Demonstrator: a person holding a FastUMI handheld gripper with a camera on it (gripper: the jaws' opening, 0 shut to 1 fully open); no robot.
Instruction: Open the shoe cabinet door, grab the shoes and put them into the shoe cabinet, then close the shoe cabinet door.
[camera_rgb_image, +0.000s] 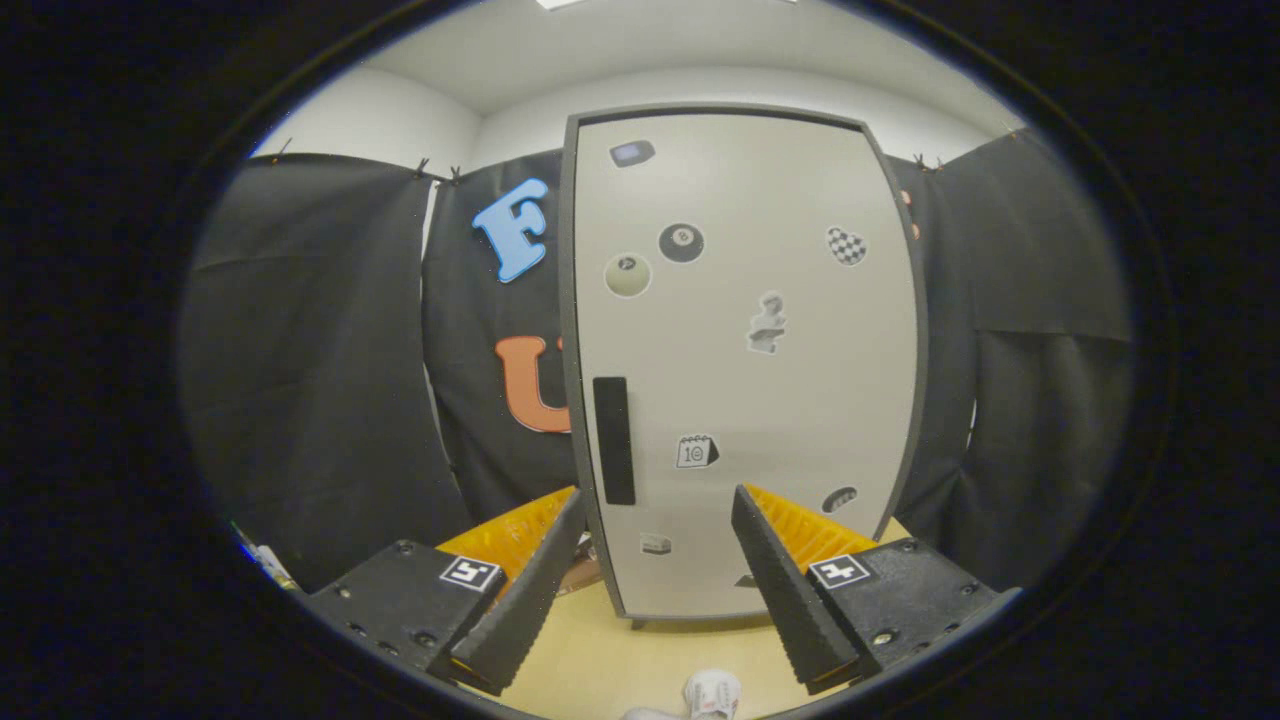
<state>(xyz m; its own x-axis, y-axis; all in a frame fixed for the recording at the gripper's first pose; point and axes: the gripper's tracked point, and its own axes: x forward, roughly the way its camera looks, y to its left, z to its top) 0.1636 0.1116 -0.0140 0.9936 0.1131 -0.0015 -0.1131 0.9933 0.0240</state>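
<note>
None of the task looks done yet: the shoe cabinet (745, 370) stands on the bench (640, 665) with its door shut just ahead of the wide, empty tongs (655, 590), while a white shoe (712, 693) waits beneath them.

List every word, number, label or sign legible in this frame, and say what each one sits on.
"8": on the black billiard-ball sticker on the shoe cabinet door.
"10": seemingly, on the calendar sticker on the same door, beside the black handle; small, not certain.
Pale ball sticker: its number is too blurred to read.
Square coded markers on the open gripper: patterns, not text.
</note>
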